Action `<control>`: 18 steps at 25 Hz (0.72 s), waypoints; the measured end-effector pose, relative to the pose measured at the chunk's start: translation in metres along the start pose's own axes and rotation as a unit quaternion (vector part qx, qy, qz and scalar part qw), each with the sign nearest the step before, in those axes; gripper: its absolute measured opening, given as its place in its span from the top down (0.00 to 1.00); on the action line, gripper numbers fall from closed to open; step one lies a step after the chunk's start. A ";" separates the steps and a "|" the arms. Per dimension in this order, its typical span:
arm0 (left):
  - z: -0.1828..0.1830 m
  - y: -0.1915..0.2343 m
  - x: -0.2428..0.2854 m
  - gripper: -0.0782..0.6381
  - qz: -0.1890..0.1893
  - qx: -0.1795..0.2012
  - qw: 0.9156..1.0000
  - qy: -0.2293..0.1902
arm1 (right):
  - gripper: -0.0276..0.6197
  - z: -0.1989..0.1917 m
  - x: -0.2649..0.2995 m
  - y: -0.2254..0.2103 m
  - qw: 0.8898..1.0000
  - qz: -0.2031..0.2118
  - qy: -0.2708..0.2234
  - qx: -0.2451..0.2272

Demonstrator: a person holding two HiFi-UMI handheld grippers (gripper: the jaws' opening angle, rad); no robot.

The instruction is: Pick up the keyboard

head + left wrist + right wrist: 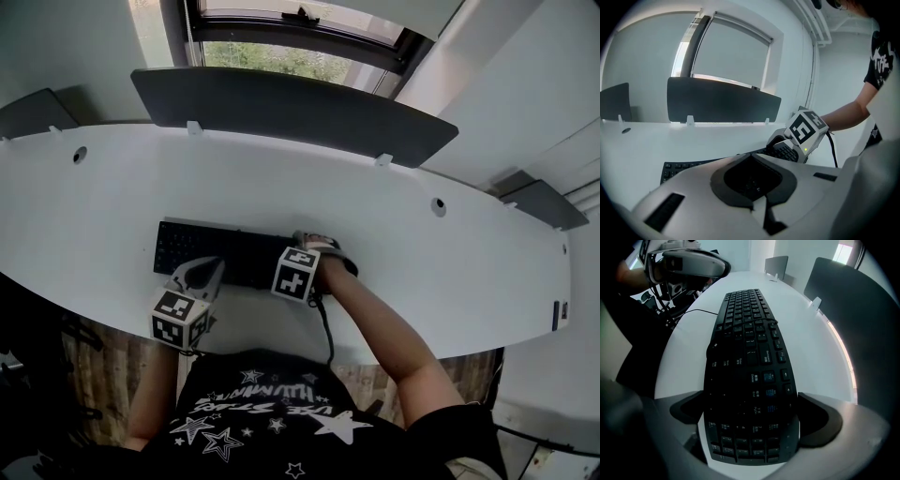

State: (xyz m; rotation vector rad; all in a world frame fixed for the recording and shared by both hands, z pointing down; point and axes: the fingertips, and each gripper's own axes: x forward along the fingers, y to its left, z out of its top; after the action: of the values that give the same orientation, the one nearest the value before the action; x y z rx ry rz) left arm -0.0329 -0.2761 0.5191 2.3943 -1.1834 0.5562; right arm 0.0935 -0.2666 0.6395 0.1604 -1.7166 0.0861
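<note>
A black keyboard (pixel 202 246) lies flat on the white desk (pixel 422 272), close to its front edge. My right gripper (pixel 319 246) points straight down over the keyboard's right end. In the right gripper view the keyboard (pixel 750 333) fills the gap of my right gripper (pixel 752 416), and both dark pads (pixel 820 420) meet its long edges. My left gripper (pixel 202 272) hovers at the keyboard's front left part, tilted downward. In the left gripper view its jaws (pixel 751 159) are shut with nothing between them, and the keyboard (pixel 675 168) shows beyond them, with the right gripper's marker cube (pixel 806 129) at its far end.
A dark divider panel (pixel 291 112) stands along the desk's back edge, with a window behind it. Two round cable holes (pixel 80 155) (pixel 438 206) sit in the desk top. A black cable (pixel 326 328) hangs from the right gripper over the desk's front edge.
</note>
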 end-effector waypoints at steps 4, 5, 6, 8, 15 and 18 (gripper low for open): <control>-0.006 0.018 0.006 0.88 0.001 0.041 0.999 0.029 | 0.06 0.001 -0.001 0.000 1.000 -0.003 -0.002 0.001; -0.008 0.025 0.009 0.88 -0.002 0.055 0.998 0.040 | 0.06 0.002 -0.001 0.000 1.000 -0.004 -0.002 0.000; -0.008 0.031 0.012 0.87 -0.004 0.069 0.996 0.052 | 0.06 0.002 -0.001 0.000 1.000 -0.006 -0.002 -0.001; -0.003 0.039 0.016 0.87 -0.009 0.101 0.992 0.075 | 0.06 0.002 -0.003 0.000 1.000 -0.014 -0.002 -0.003; -0.003 0.052 0.040 0.73 -0.038 0.202 0.969 0.135 | 0.06 0.002 -0.002 0.001 1.000 -0.014 0.004 -0.003; -0.003 0.049 0.047 0.73 -0.050 0.213 0.965 0.145 | 0.06 0.003 -0.002 0.001 1.000 -0.007 0.001 0.001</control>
State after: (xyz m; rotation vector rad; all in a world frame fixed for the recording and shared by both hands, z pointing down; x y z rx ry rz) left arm -0.0467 -0.3318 0.5545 2.5773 -0.8786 1.1829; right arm 0.0909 -0.2655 0.6369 0.1732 -1.7126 0.0767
